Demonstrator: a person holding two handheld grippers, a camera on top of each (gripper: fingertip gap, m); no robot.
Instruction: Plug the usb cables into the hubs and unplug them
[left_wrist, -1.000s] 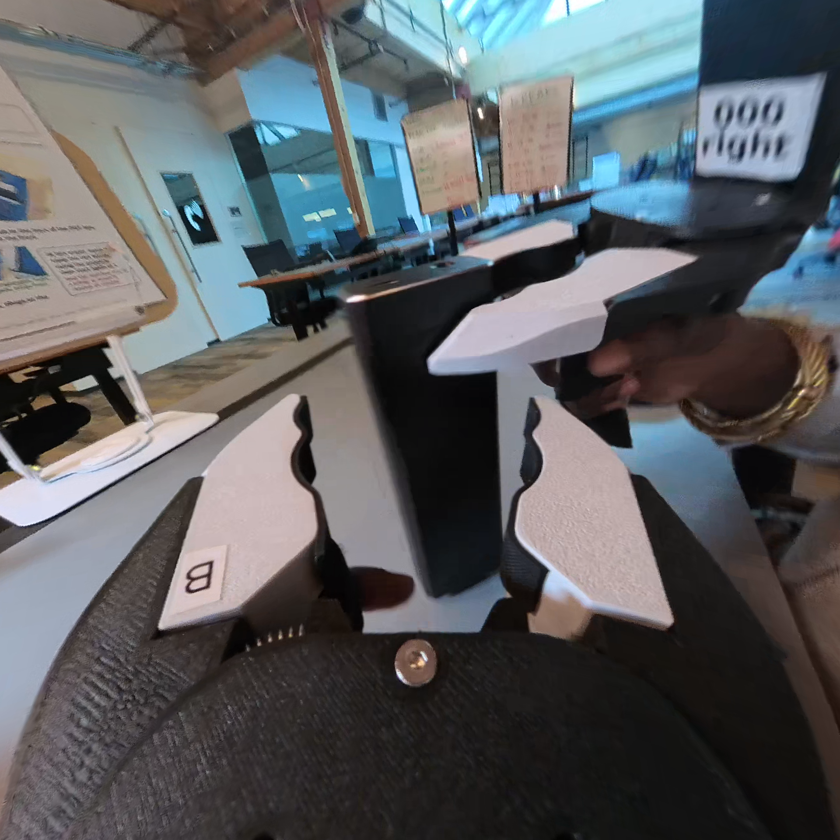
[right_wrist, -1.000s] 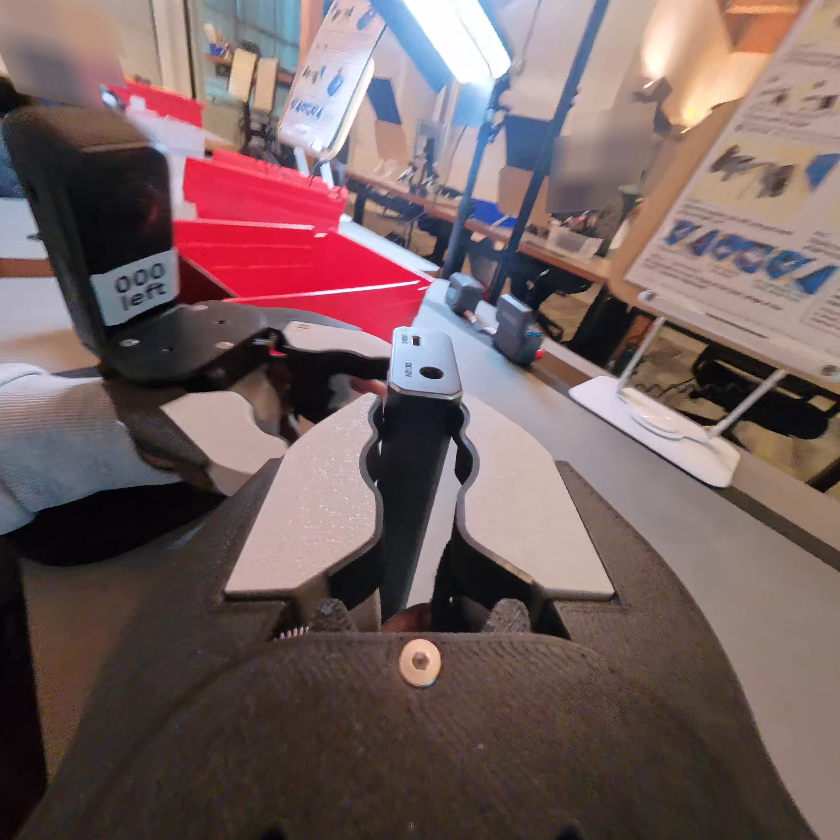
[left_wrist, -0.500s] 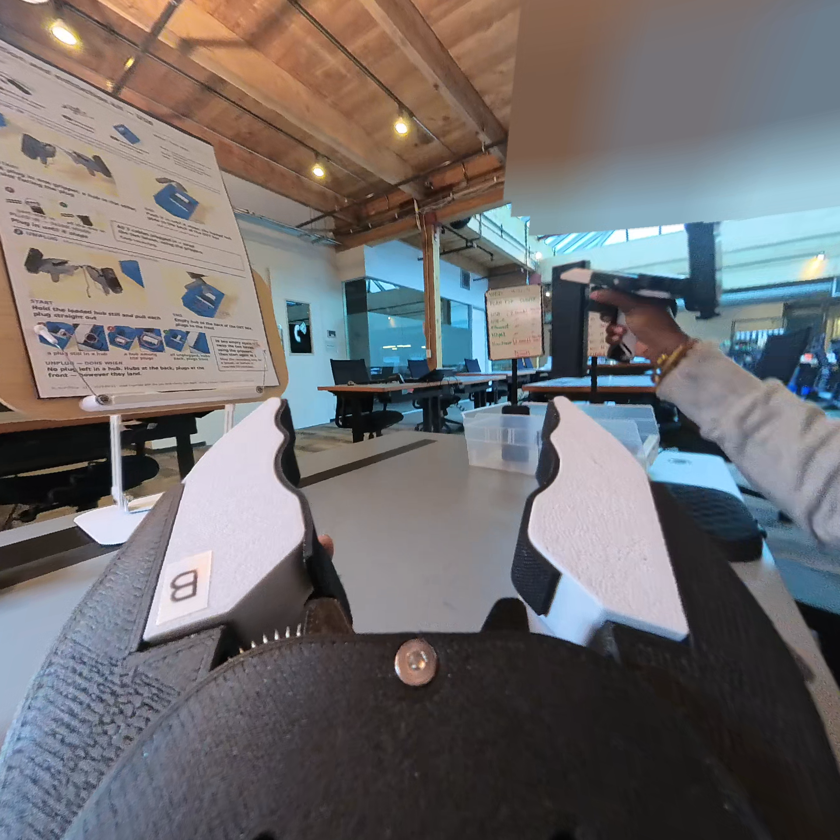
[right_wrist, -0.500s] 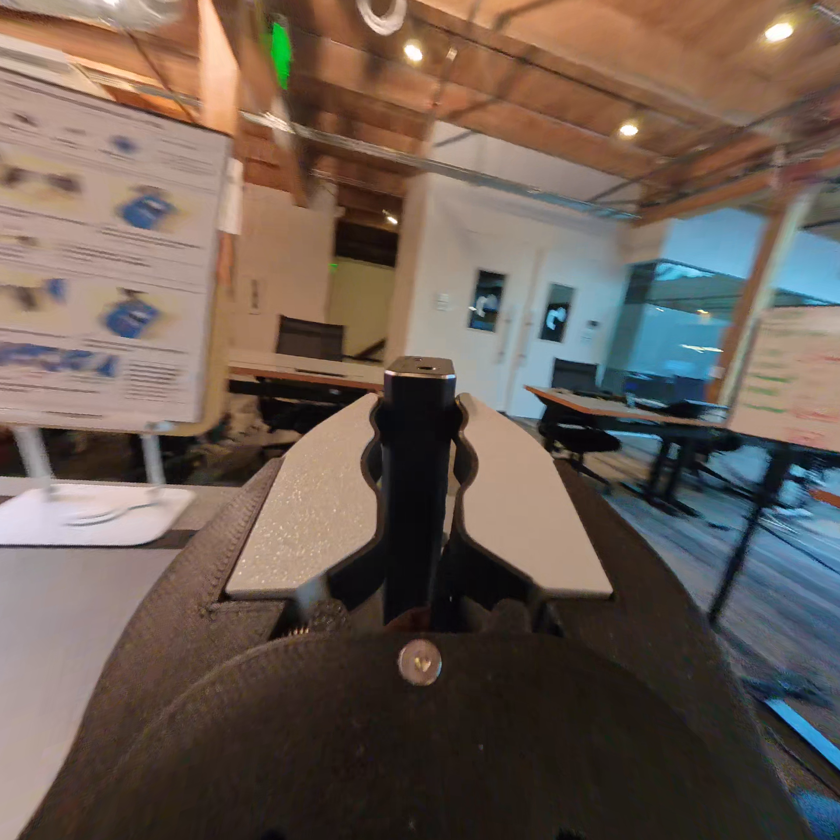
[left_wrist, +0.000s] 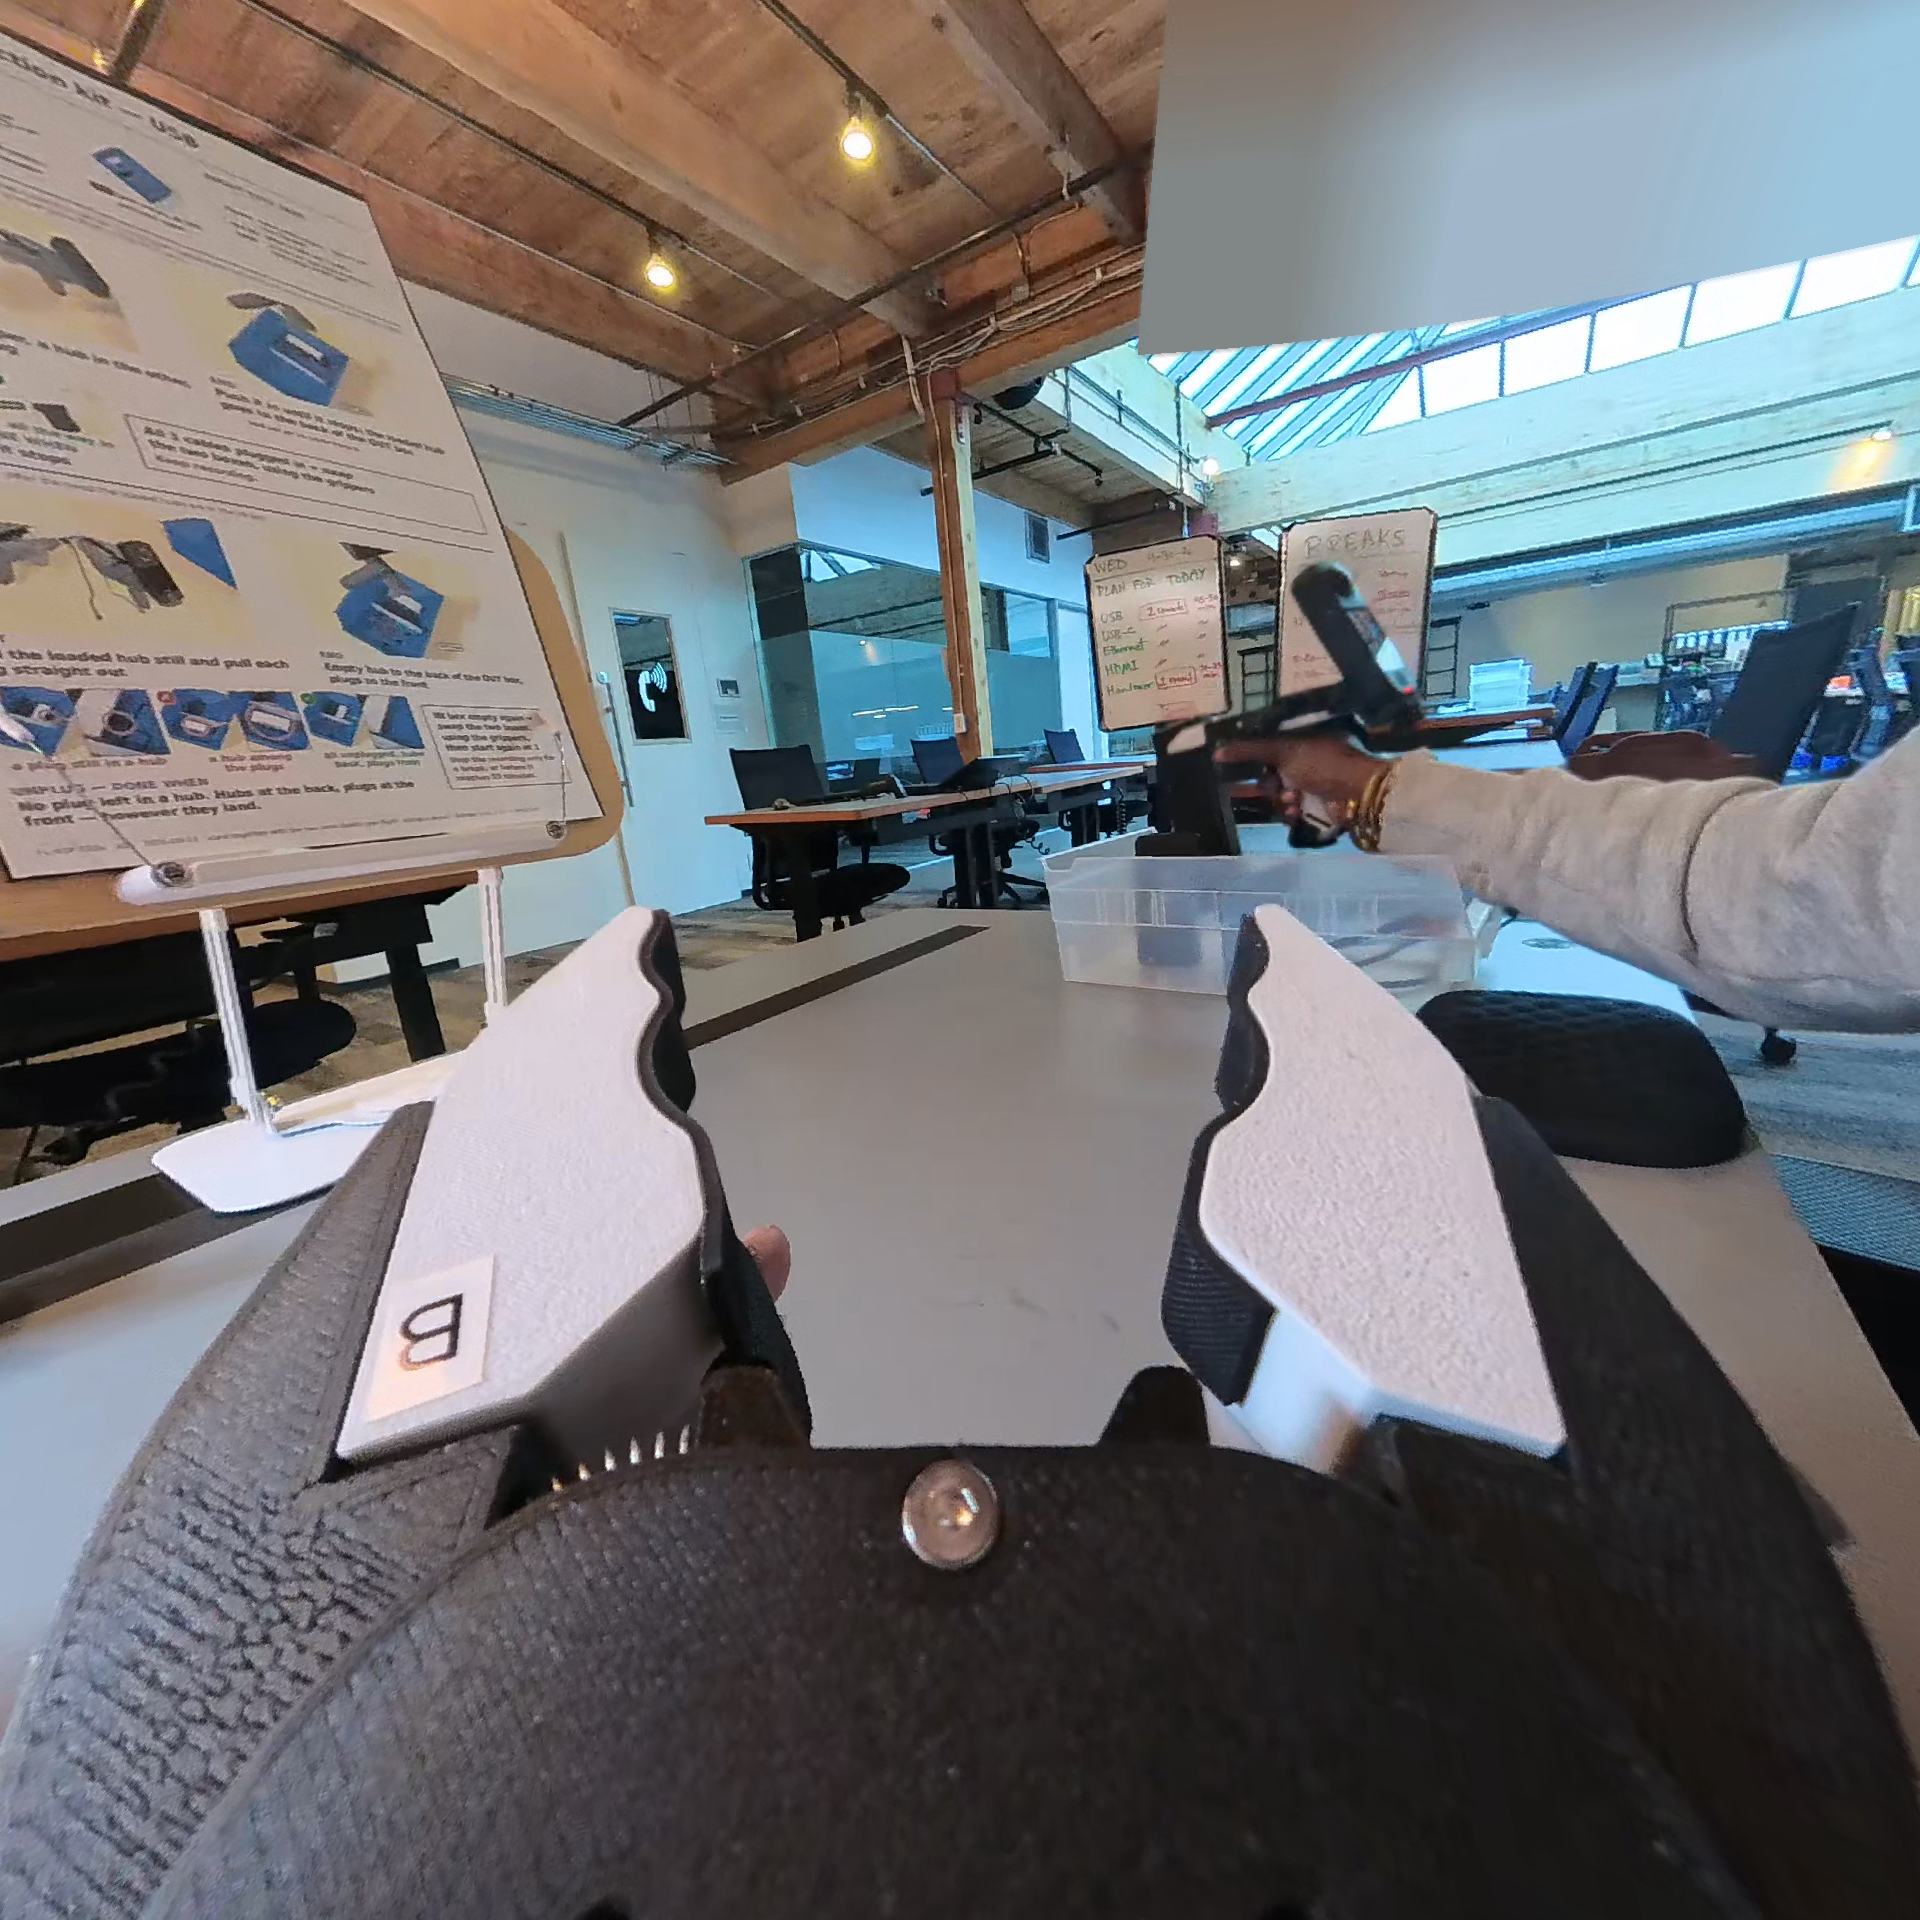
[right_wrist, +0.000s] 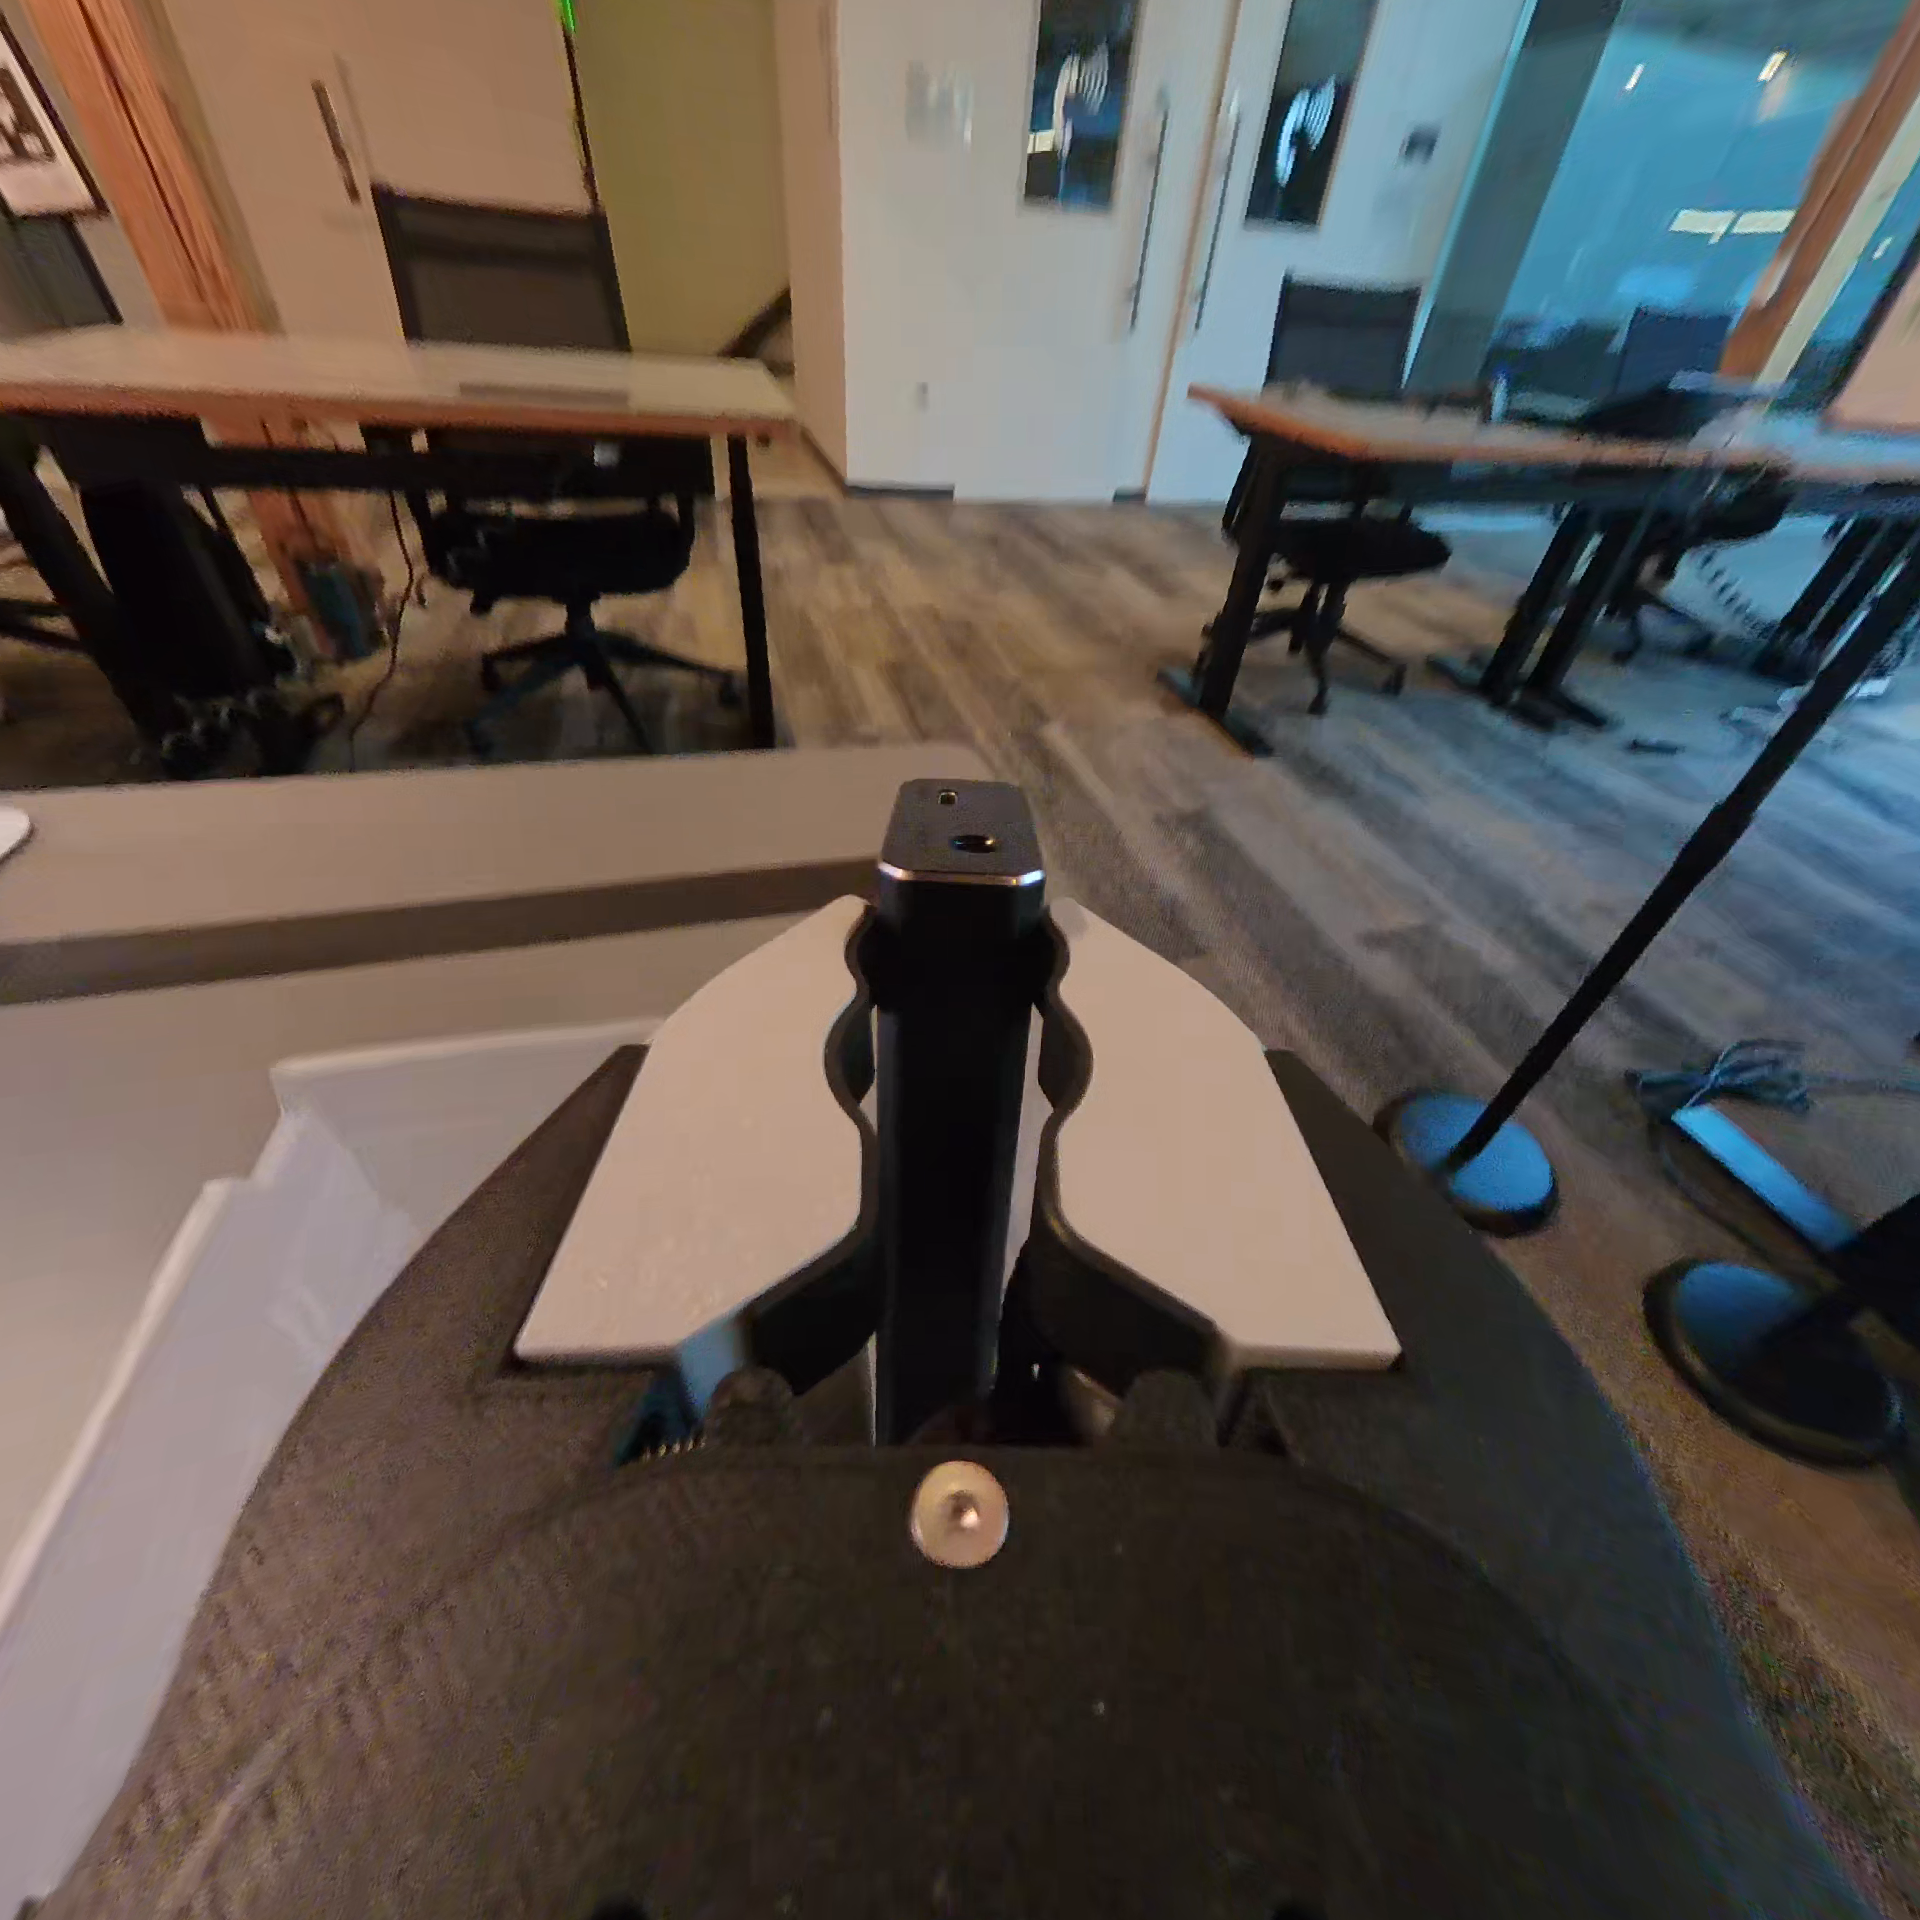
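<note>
My right gripper (right_wrist: 956, 935) is shut on a black USB hub (right_wrist: 951, 1143), which stands up between the jaws with its port end facing away. In the left wrist view the right gripper (left_wrist: 1195, 738) is far off at the right, in a person's hand, holding the hub (left_wrist: 1184, 805) upright over a clear plastic bin (left_wrist: 1257, 894). My left gripper (left_wrist: 951, 997) is open and empty above the grey table (left_wrist: 935, 1164). I cannot make out any USB cables clearly.
An instruction board (left_wrist: 239, 499) on a white stand is at the left of the table. A black padded rest (left_wrist: 1579, 1075) lies at the right edge. The bin's near corner (right_wrist: 312, 1132) shows below my right gripper. Black stand bases (right_wrist: 1475, 1153) are on the floor beyond the table edge. My right fingertips sit around 60 cm from my left ones.
The hub has left the space between my left jaws. The right gripper has carried it away to the far right and now tilts down over the clear bin. The left gripper stayed open.
</note>
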